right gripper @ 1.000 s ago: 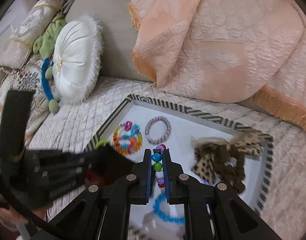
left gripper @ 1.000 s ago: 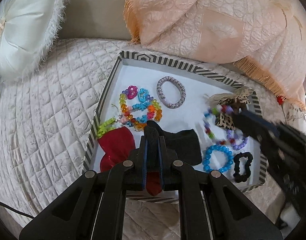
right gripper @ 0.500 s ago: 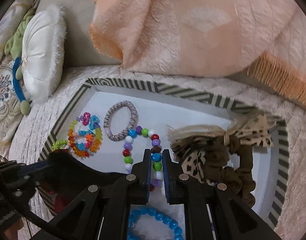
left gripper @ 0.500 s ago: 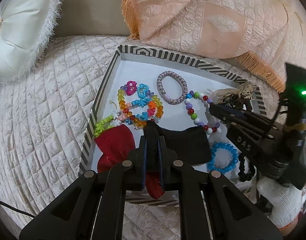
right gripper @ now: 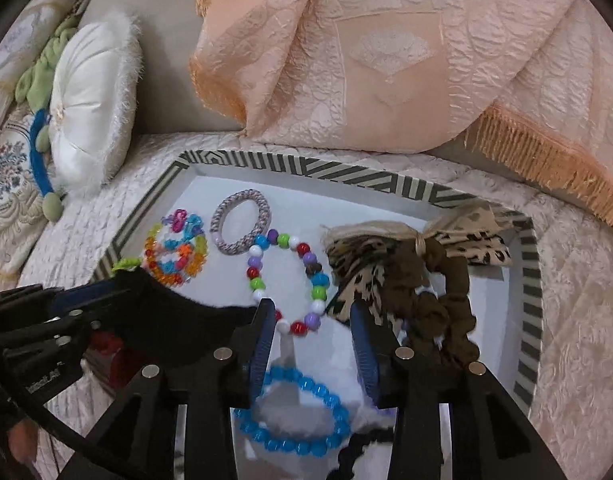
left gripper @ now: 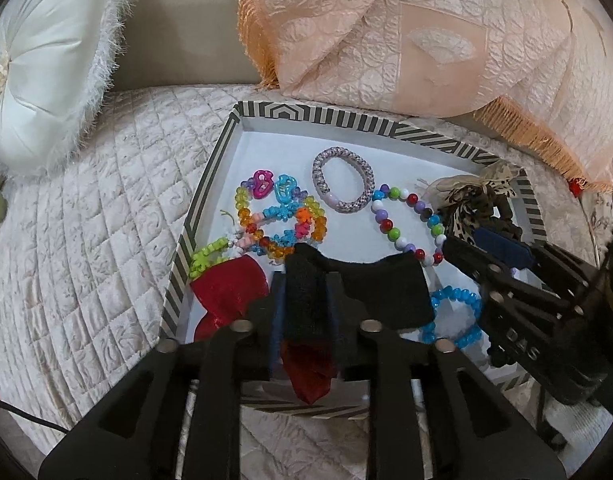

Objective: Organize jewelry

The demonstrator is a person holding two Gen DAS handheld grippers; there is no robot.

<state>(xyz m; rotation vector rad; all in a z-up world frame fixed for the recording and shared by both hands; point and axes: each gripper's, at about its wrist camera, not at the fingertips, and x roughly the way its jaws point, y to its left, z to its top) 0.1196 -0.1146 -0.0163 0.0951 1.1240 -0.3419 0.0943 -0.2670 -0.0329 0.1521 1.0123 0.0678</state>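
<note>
right gripper [right gripper: 312, 344]: jaws opening, nothing clamped | multicolour bead bracelet [right gripper: 284, 280]: flat mid-tray [right gripper: 528, 280], strand end between pads | left gripper [left gripper: 304, 308]: opening over black cloth [left gripper: 382, 292] | handling: light, limp, slippery; pinch one bead.

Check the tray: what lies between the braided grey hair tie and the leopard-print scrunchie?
The multicoloured bead bracelet lies flat on the tray floor between the braided grey hair tie and the leopard-print scrunchie, clearest in the right wrist view.

A home bedroom or sitting room: quilted cream bedspread [left gripper: 86, 240], round white cushion [left gripper: 46, 76], fringed peach pillow [right gripper: 406, 52].
</note>
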